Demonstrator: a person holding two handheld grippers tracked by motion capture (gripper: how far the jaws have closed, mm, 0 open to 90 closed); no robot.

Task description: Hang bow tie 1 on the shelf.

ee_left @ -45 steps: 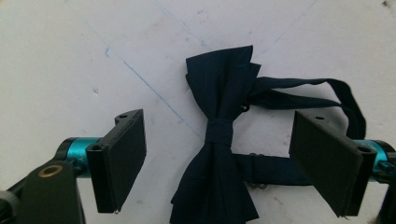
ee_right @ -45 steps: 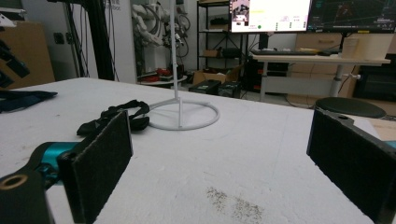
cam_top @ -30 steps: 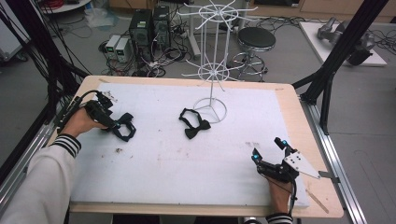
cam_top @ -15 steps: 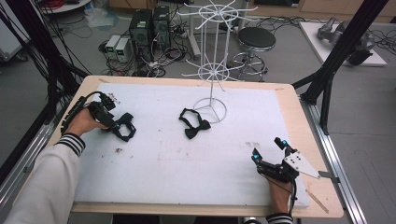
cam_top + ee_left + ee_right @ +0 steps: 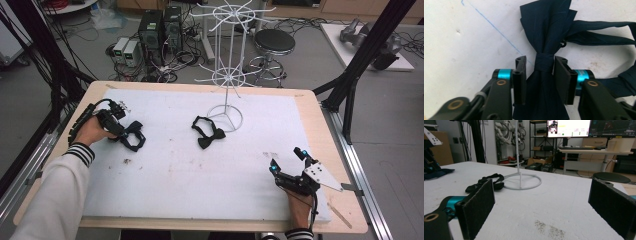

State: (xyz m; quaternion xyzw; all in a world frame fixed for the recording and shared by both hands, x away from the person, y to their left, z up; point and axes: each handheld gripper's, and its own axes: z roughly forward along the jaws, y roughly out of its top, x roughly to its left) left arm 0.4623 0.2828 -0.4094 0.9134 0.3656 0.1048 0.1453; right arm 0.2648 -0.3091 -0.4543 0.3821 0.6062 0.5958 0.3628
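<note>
The left gripper (image 5: 131, 137) sat at about nine o'clock on the white mat (image 5: 165, 190), held in the person's left hand (image 5: 90, 131), whose striped cuff and pale sleeve (image 5: 47, 200) came in from the bottom left of the high view. Its jaws had just been closing, and in the left gripper view they stood on either side of the knot of a dark bow tie (image 5: 545, 62) that lay flat on the mat. The right pad (image 5: 561, 75) touched the knot, while a narrow gap seemed to remain at the left pad (image 5: 520, 77), so whether the pinch was complete could not be told for sure. The tie's wings fanned toward twelve and six o'clock in that view, and its strap trailed off toward three o'clock. In the high view the same bow tie (image 5: 135, 136) showed as a dark shape under the left gripper's tips. A second bow tie (image 5: 207, 132) lay near the mat's centre, just beside the ring base of a white wire stand (image 5: 226, 112), toward eight o'clock of it; the right gripper view showed them close together, though contact could not be told. The right gripper (image 5: 288, 162) rested at about five o'clock on the mat in the right hand (image 5: 300, 212), well apart from both ties, its jaws spread wide with nothing between them, the pads (image 5: 477, 205) framing bare mat in its own view.
</note>
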